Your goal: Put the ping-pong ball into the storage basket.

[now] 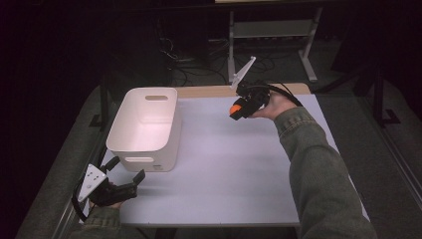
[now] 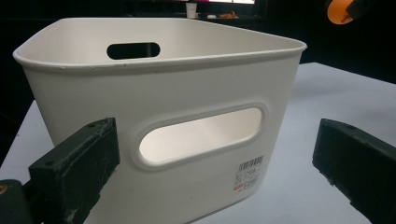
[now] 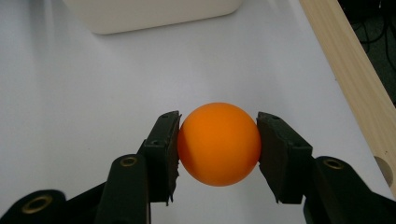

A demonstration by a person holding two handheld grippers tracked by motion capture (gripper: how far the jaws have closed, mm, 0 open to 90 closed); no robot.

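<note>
An orange ball (image 3: pixel 219 143) sits clamped between the two black jaws of my right gripper (image 3: pixel 218 149), held above the white table. In the high view that right gripper (image 1: pixel 238 110) hovers over the far middle of the table, with the orange ball (image 1: pixel 234 108) at its tip. A white plastic bin (image 1: pixel 144 125) with handle slots stands at the table's left. My left gripper (image 1: pixel 127 173) rests low at the near left corner, open, its jaws pointing at the bin's near wall (image 2: pixel 187 135). The orange ball (image 2: pixel 342 10) also shows far off in the left gripper view.
A wooden strip (image 1: pixel 209 91) runs along the table's far edge and shows as a wooden strip (image 3: pixel 355 70) at the right of the right gripper view. Dark floor, cables and a metal frame (image 1: pixel 271 37) lie beyond. The white tabletop (image 1: pixel 229 169) spreads between bin and right arm.
</note>
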